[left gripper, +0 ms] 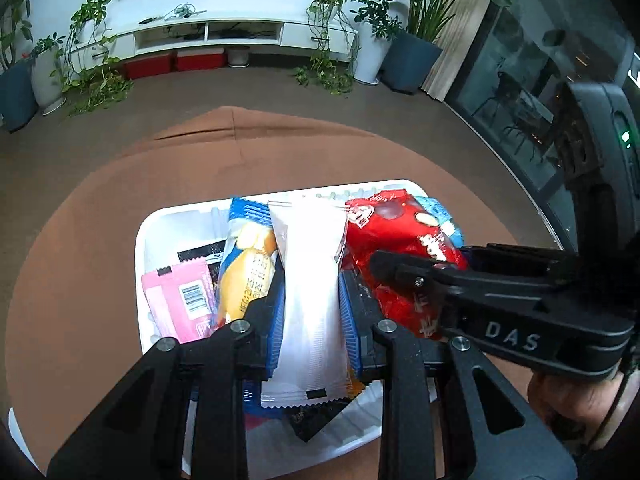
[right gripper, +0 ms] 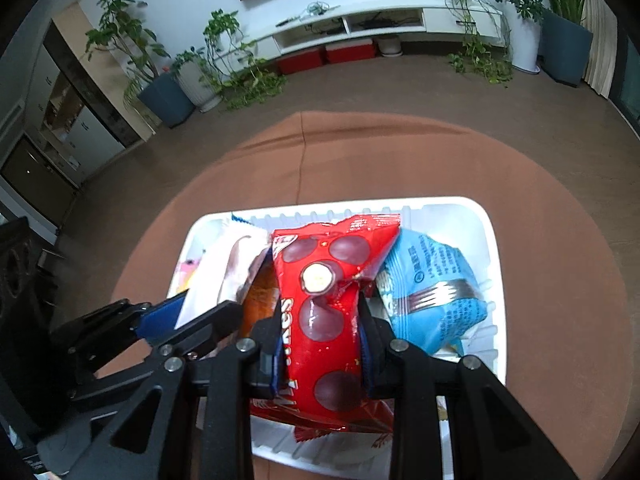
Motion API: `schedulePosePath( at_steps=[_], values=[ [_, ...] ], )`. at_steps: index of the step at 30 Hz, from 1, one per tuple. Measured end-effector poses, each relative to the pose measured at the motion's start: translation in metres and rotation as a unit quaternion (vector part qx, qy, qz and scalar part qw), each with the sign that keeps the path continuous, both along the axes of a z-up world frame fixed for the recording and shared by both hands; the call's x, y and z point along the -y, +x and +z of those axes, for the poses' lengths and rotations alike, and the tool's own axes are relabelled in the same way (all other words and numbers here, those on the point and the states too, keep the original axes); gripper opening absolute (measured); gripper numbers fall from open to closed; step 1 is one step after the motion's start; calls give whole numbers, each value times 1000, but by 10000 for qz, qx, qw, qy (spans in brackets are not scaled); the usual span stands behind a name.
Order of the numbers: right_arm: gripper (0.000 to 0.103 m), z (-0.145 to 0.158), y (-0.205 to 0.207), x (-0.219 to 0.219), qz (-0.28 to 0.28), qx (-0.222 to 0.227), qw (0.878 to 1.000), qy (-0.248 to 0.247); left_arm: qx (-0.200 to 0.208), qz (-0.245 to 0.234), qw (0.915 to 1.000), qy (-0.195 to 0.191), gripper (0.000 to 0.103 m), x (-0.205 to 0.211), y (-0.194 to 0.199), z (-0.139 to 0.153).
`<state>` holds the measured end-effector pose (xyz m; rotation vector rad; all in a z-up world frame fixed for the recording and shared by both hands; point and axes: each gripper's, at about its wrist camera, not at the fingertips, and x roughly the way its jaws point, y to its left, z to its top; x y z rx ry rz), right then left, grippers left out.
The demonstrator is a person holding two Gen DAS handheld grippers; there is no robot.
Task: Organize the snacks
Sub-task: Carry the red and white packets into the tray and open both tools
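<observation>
A white tray [left gripper: 141, 248] on a brown tablecloth holds several snack packs. My left gripper [left gripper: 310, 308] is shut on a long white packet [left gripper: 312, 280], held over the tray. Beside it lie a yellow-and-blue pack [left gripper: 246, 264] and a pink pack [left gripper: 180, 300]. My right gripper [right gripper: 320, 320] is shut on a red chocolate-ball bag [right gripper: 324, 280], also above the white tray [right gripper: 494, 240]. A light blue pack [right gripper: 432, 292] lies in the tray to its right. The red bag [left gripper: 396, 248] and right gripper [left gripper: 404, 272] show in the left wrist view; the left gripper [right gripper: 200, 312] shows in the right wrist view.
The round table is covered by a brown cloth [right gripper: 560, 240]. Beyond it are brown floor, a white TV cabinet [left gripper: 208, 32], red boxes [left gripper: 176, 62] under it and potted plants [right gripper: 164, 92]. A hand [left gripper: 576, 400] holds the right gripper at lower right.
</observation>
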<state>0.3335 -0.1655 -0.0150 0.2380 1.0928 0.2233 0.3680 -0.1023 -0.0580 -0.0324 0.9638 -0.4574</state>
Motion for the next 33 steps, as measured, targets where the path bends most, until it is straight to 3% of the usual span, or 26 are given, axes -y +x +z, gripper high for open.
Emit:
schedulePosePath(
  at_steps=[11,16,19,25,31,33],
  values=[
    [34,-3,1,-6,4,50,9999,-136,3,107,9999,-58,25,-4,9,-20],
    [42,-1,1,-4,-52,123,9999,-90,95,135,9998,-102,27,-13,2,-16],
    [44,1,1,-4,-69,138,9998,-89,136,156,9997,-132,32,-19,-4,-14],
    [44,4,2,0,-138,175,9997,-80,209,251,9993,-165,58,-30,-7,-11],
    [46,5,-1,-1,-127,214,9996,-110,280,311,9990,-181,63,-33,-12,-5],
    [48,8,-3,-1,-140,261,9995,-123,337,340,9987,-167,73,-35,-17,-2]
  ],
)
